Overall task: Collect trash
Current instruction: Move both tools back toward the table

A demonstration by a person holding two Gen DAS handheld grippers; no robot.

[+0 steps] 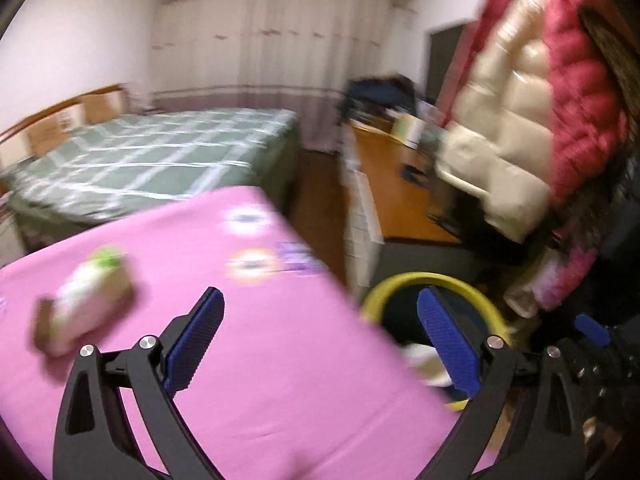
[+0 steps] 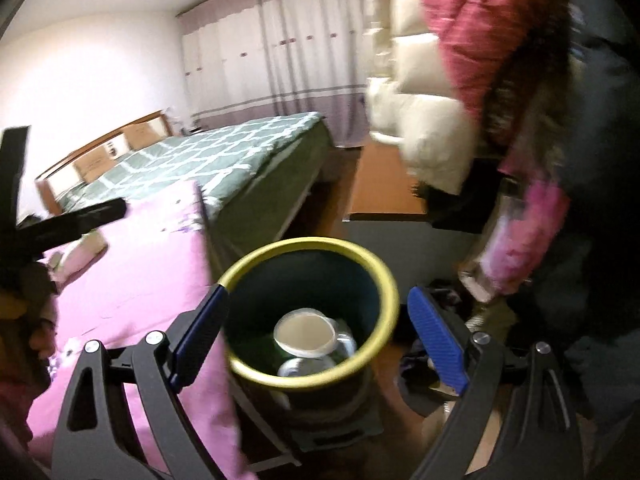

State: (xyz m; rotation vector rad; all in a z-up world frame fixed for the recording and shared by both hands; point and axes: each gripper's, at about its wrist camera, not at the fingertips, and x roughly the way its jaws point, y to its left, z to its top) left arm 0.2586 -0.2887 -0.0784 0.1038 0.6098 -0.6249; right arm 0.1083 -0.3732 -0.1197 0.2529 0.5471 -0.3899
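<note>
Trash packet [image 1: 82, 300] lies left of the left gripper [image 1: 320, 340]'s spread, empty fingers [image 1: 196, 332].

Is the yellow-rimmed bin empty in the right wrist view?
No, the bin already holds a round white lid and a clear plastic container at its bottom.

A bed [image 1: 160, 152] with a green, white-checked cover and wooden headboard [image 1: 60, 116] stands against the white wall [image 1: 80, 32]. Beyond the bed, pale striped curtains [image 1: 272, 40] span the far wall. Right of the bed, across a strip of wood floor [image 1: 316, 184], stands a wooden desk [image 1: 396, 196]. Padded coats [image 1: 532, 92] hang above the desk.
</note>
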